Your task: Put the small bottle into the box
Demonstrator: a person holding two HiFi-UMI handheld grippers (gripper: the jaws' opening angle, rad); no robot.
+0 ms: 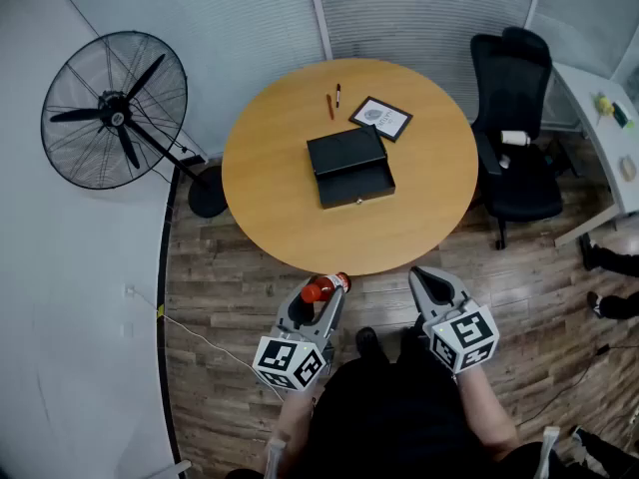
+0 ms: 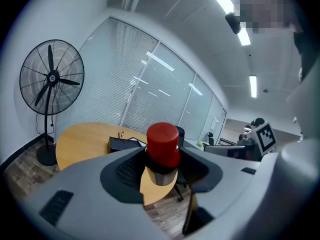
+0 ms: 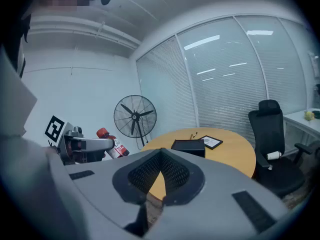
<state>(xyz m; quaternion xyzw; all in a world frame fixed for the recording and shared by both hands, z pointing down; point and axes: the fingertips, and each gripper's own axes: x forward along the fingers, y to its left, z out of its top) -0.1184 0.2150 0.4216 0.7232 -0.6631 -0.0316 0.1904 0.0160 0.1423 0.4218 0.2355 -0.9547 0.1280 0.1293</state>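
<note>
The left gripper (image 1: 319, 302) clamps the small bottle (image 1: 325, 287) off the table's (image 1: 270, 208) near edge — bound for the open box (image 1: 349, 163); the right gripper (image 1: 427, 279) is closed, empty.

A round wooden table (image 1: 270, 203) carried four things. A black box (image 1: 349, 168) sat about at its middle, its open tray facing the near edge. Just beyond the box, toward the far edge, lay a red pen (image 1: 329, 107) and a dark pen (image 1: 338, 95) side by side. A dark-framed card (image 1: 380, 118) lay flat beside them, toward the far right edge, apart from the box.
</note>
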